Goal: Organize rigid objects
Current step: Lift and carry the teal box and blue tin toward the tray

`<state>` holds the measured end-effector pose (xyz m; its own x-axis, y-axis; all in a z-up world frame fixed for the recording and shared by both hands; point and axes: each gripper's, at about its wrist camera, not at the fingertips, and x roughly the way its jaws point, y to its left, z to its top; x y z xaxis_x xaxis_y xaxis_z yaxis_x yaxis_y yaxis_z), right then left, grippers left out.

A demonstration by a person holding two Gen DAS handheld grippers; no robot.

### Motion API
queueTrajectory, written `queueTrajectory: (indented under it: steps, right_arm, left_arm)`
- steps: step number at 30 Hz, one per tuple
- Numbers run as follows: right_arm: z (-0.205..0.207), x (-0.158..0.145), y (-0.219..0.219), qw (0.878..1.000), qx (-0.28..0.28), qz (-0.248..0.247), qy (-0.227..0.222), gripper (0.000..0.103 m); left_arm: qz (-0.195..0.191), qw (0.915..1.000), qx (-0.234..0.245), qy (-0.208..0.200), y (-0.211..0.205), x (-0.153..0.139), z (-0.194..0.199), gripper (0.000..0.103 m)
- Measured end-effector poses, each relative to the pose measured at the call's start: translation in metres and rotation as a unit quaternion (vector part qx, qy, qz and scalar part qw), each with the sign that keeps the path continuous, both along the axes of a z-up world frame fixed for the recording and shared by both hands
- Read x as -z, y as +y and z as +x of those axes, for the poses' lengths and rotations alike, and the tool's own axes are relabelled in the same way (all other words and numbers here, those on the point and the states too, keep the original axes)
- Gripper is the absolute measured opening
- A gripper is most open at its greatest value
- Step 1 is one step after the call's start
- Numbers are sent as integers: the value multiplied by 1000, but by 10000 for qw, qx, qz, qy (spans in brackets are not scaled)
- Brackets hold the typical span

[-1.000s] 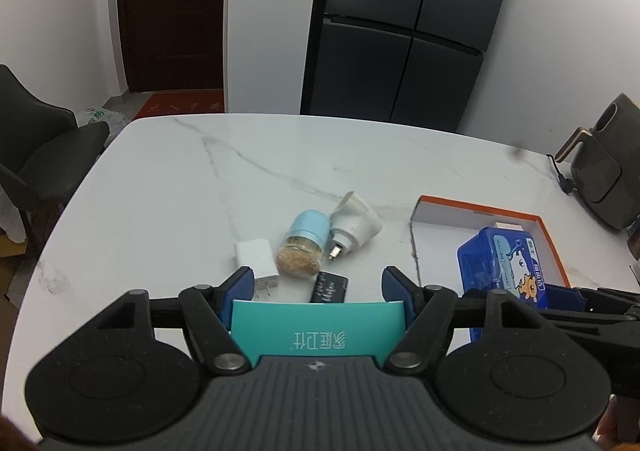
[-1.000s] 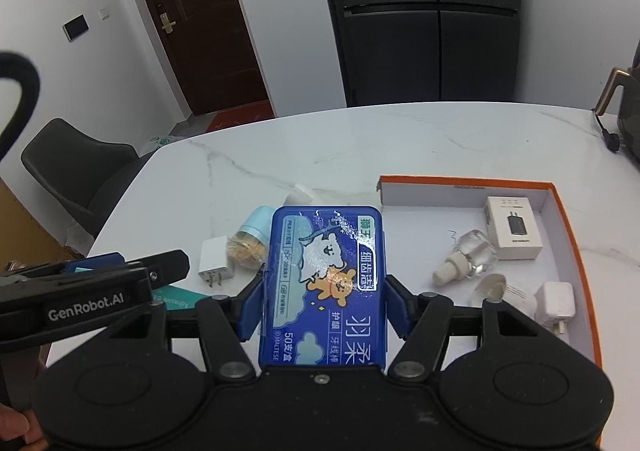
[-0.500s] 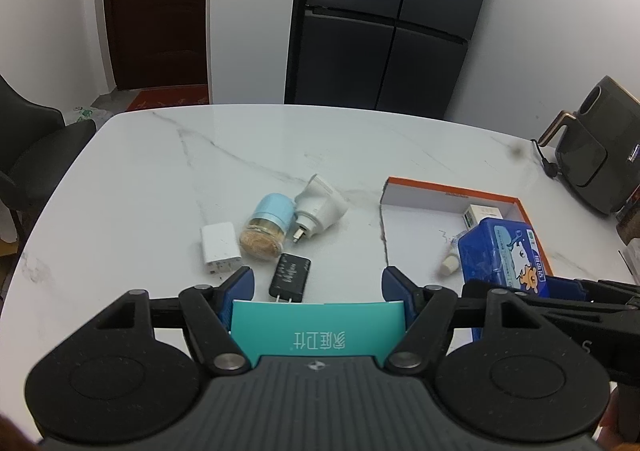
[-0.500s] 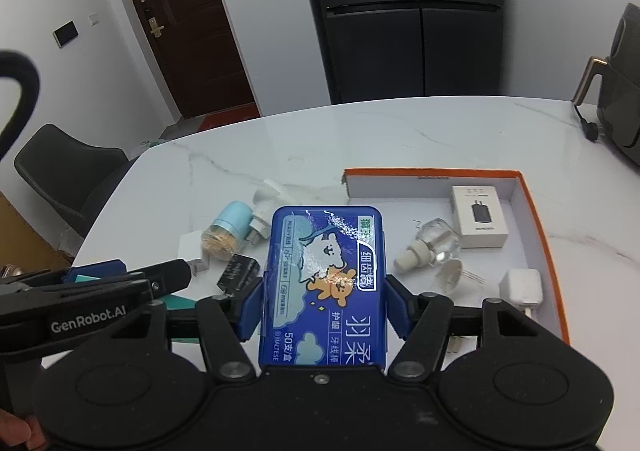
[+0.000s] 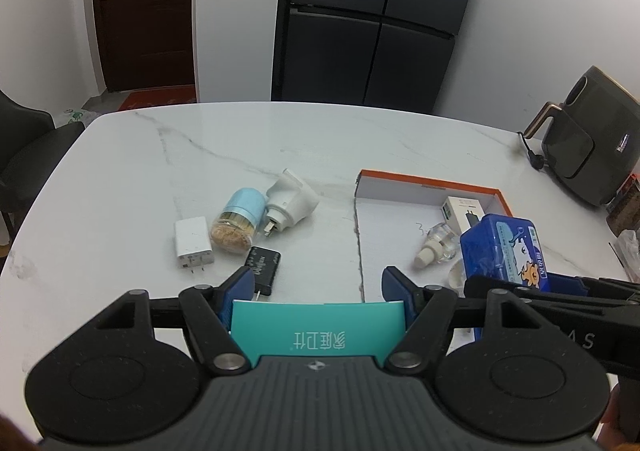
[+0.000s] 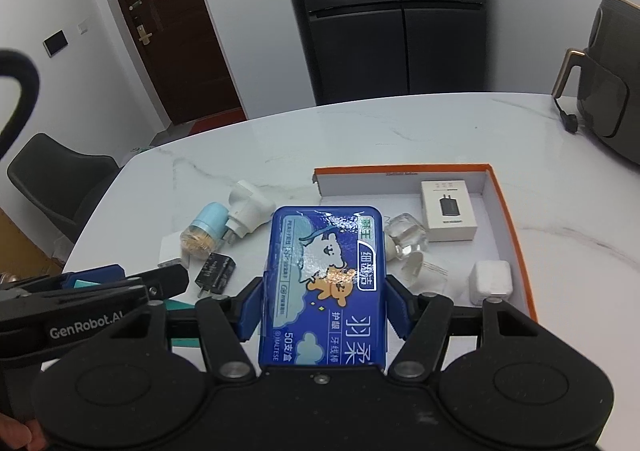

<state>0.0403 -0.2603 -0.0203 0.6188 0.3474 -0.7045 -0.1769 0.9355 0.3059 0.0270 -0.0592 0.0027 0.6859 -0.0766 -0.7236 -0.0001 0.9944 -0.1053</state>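
Observation:
My left gripper (image 5: 318,285) is shut on a teal box (image 5: 316,327), held above the near table edge. My right gripper (image 6: 325,293) is shut on a blue floss-pick box (image 6: 325,275), held over the near left part of the orange-rimmed white tray (image 6: 516,219). The blue box also shows in the left wrist view (image 5: 506,251). In the tray lie a clear bottle (image 6: 404,237), a white charger box (image 6: 449,209) and a white plug (image 6: 490,279). On the table left of the tray lie a toothpick jar (image 5: 239,225), a white adapter (image 5: 289,203), a white charger (image 5: 193,245) and a black charger (image 5: 264,269).
A white marble table (image 5: 160,171) holds everything. A dark air fryer (image 5: 588,167) with its cord stands at the table's far right. A dark chair (image 6: 60,179) stands left of the table. A black fridge and a brown door are behind.
Both grippers have lifted and pulled back, so more of the table and tray shows. The right gripper with the blue box has shifted over the tray's near left side.

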Motion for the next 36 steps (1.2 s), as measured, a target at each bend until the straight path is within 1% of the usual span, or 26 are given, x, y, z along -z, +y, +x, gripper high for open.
queueTrajectory:
  steps: [36]
  right_arm:
    - [-12,9,-71,9980,628,10,33,74]
  left_arm:
    - [-22,9983,585,21,-69,5,1,72]
